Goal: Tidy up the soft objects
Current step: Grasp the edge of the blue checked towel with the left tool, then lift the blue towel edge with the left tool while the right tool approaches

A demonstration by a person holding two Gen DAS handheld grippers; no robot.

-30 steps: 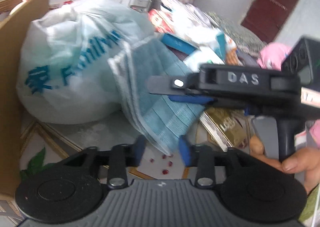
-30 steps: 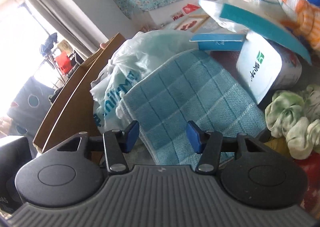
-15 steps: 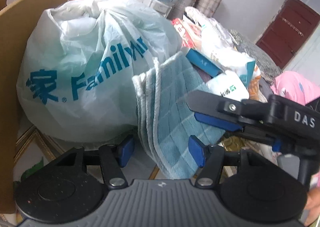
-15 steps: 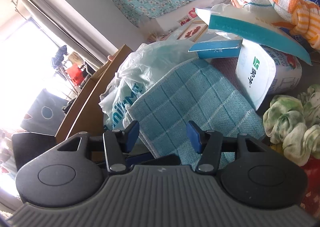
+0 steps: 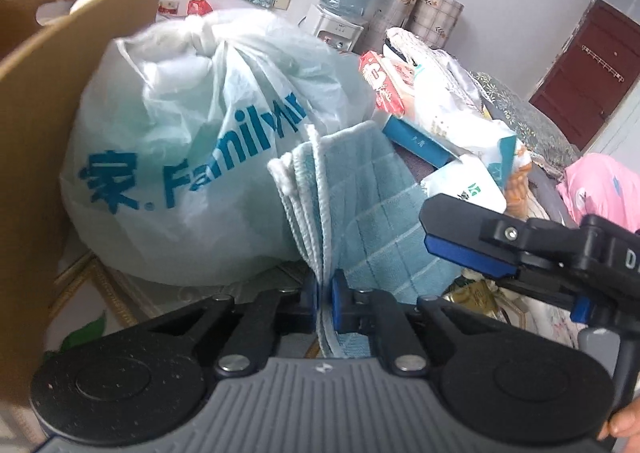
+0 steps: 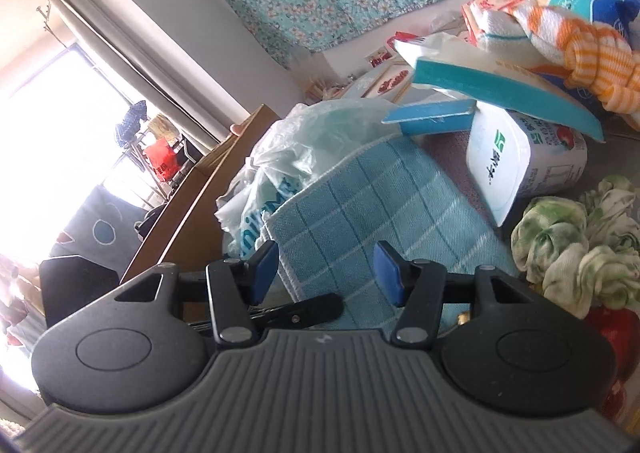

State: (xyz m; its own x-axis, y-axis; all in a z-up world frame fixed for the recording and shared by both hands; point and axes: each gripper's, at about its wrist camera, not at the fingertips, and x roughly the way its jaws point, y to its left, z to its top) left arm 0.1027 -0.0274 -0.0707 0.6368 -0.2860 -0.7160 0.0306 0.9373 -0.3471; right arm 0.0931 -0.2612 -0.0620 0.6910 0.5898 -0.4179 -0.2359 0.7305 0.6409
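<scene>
A folded light-blue checked towel leans against a white plastic bag with blue lettering. My left gripper is shut on the towel's white-trimmed folded edge. The towel also shows in the right wrist view. My right gripper is open, its blue pads on either side of the towel's near corner without touching it. The right gripper also shows from the side in the left wrist view, just right of the towel.
A cardboard box wall stands left of the bag. Behind the towel lie a tissue pack, blue boxes and an orange-striped cloth. A green-white bundled cloth lies at the right.
My left gripper moved in onto the towel's edge and shut on it. The right gripper stayed open by the towel's near corner.
</scene>
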